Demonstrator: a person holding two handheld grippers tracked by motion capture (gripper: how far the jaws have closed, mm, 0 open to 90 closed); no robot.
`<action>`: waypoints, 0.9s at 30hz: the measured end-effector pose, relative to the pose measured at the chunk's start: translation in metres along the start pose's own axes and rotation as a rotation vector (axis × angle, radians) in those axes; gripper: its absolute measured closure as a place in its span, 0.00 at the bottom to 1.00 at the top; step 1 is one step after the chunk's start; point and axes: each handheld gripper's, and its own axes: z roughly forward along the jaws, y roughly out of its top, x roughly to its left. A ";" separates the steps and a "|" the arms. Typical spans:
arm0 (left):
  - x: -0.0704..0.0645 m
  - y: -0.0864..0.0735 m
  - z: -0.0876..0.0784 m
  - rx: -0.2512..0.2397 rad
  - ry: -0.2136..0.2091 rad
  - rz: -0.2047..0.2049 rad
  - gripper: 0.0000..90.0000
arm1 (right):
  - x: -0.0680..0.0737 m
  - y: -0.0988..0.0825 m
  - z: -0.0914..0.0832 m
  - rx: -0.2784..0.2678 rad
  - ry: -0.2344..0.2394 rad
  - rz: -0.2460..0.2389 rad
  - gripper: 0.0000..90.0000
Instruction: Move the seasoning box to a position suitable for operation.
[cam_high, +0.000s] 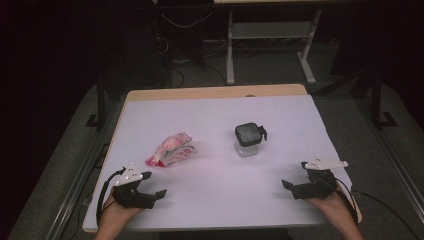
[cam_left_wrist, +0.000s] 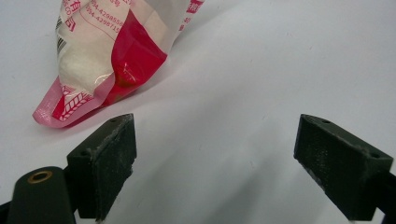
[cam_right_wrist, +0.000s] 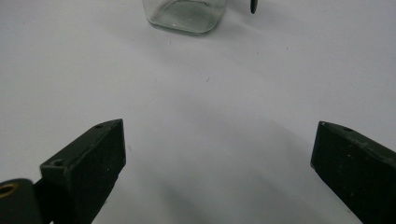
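Note:
A red, pink and white plastic bag (cam_high: 171, 149) of white grains lies on the white table left of centre; in the left gripper view the bag (cam_left_wrist: 102, 56) is just ahead and left of the jaws. A clear glass jar with a black clip lid (cam_high: 248, 138) stands right of centre; the right gripper view catches the jar's base (cam_right_wrist: 187, 16) at the top. My left gripper (cam_high: 154, 185) rests near the front left edge, open and empty. My right gripper (cam_high: 295, 176) sits near the front right edge, also open with nothing between its jaws.
The white table top (cam_high: 220, 112) has a wooden rim at the far edge. Beyond it the floor is dark, with white desk legs (cam_high: 230, 50) and cables. A cable (cam_high: 385, 205) trails from the right gripper off the table's right side.

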 end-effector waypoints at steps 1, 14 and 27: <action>0.000 0.000 0.000 0.000 0.000 -0.007 0.14 | 0.000 0.000 0.000 0.002 0.001 -0.003 0.03; -0.001 -0.001 -0.001 0.003 0.001 -0.012 0.14 | -0.001 0.004 0.002 0.030 0.056 -0.035 0.03; 0.003 0.004 -0.004 -0.011 -0.001 -0.014 0.14 | 0.003 0.027 0.009 0.045 0.097 -0.101 0.03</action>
